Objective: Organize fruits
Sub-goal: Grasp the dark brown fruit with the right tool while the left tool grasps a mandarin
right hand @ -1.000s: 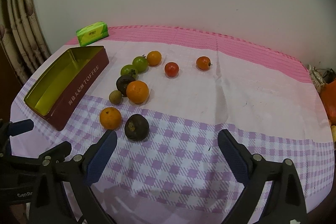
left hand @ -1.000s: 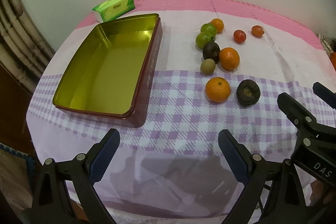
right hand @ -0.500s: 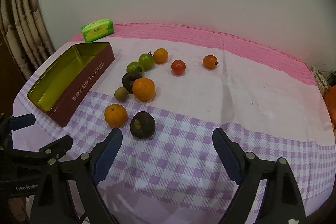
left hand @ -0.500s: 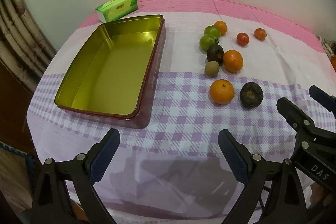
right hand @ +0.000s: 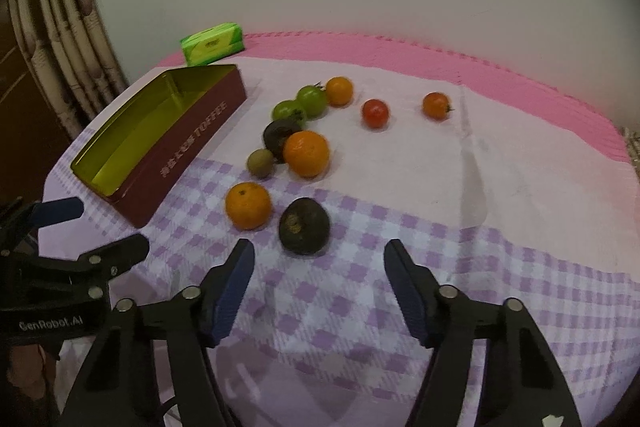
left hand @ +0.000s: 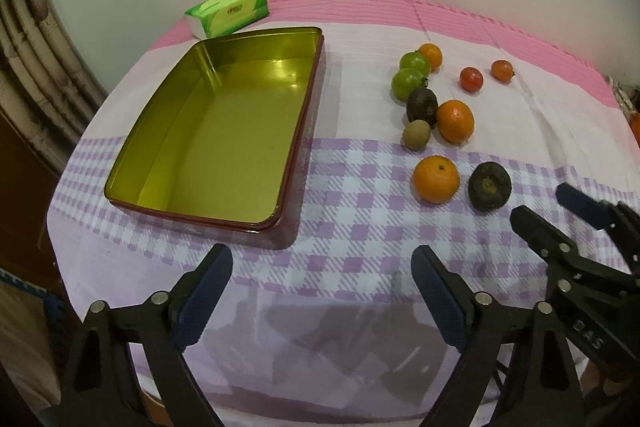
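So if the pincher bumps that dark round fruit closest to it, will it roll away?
Probably a little. The dark fruit looks round and sits loose on the flat tablecloth, so a nudge may roll it, perhaps toward the orange beside it. Its skin looks dull and rough, so the right gripper, jaws open and just narrowing with nothing between them, should likely hold it without slipping.
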The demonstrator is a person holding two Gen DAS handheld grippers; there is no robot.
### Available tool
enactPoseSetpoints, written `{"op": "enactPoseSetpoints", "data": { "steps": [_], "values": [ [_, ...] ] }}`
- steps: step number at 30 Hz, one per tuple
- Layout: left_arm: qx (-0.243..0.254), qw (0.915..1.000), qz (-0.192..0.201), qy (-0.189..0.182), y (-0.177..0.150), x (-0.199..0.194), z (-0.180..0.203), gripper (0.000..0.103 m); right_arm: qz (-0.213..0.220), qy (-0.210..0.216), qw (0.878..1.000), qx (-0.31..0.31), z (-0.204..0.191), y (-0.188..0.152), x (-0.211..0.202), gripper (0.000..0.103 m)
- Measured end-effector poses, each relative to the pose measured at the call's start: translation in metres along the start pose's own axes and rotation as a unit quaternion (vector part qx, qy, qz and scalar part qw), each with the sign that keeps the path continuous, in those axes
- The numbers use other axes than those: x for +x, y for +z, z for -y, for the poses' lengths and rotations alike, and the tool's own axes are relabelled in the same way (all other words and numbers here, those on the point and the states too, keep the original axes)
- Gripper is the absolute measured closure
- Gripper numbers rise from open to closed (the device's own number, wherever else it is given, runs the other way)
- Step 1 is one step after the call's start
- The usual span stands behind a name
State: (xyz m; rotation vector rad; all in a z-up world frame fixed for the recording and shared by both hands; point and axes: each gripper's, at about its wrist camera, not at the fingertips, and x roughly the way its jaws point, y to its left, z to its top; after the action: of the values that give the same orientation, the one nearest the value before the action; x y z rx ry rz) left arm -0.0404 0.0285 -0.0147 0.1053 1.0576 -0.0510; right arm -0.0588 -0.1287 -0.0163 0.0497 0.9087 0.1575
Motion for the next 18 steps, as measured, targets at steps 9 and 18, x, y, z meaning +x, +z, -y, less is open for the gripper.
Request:
{"op": "enactPoseSetpoints", "data": {
  "steps": [9,18],
  "values": [
    [-0.008,0.9998,-0.011,-0.011,0.005,0.010,-0.006,0.018,-0.017,0.013,1.000,0.000,-0.001,0.007,0.036,0.048],
    [0.007,0.9997,-0.011,-0.019,0.015,0.013,0.002,0.018,-0.034,0.011,0.999,-0.026,-0.011,0.007,0.058,0.061]
  ]
}}
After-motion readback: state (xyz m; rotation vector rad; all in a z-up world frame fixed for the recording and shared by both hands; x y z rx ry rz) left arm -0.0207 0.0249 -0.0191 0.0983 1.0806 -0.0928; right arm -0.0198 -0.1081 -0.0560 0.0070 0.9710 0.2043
